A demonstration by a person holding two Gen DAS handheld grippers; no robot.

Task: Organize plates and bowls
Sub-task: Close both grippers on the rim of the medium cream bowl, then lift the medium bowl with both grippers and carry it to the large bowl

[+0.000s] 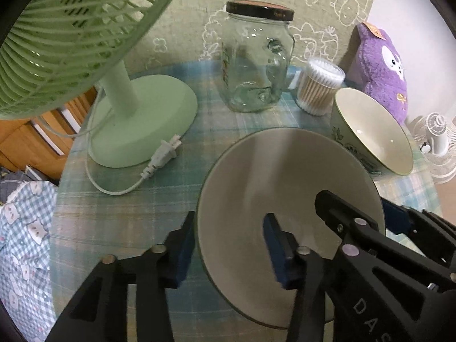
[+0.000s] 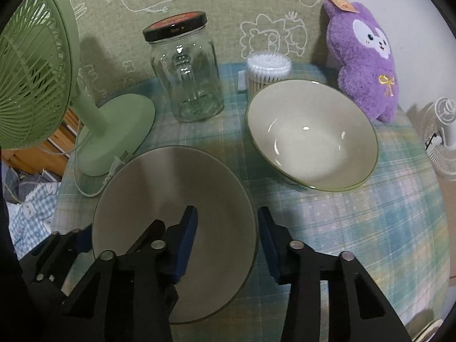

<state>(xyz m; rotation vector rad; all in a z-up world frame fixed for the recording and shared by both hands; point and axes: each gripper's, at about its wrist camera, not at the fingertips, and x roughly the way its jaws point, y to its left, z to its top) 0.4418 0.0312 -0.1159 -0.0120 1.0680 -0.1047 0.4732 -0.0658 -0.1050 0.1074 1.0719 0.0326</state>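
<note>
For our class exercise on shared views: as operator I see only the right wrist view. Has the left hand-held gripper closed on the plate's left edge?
Observer: No. The left hand-held gripper is open, with one finger outside the left rim of the plate and the other over its inside.
Operator: And where does the fan cable end, near the plate?
Observer: Its plug lies loose on the tablecloth beside the fan base, apart from the plate.
</note>
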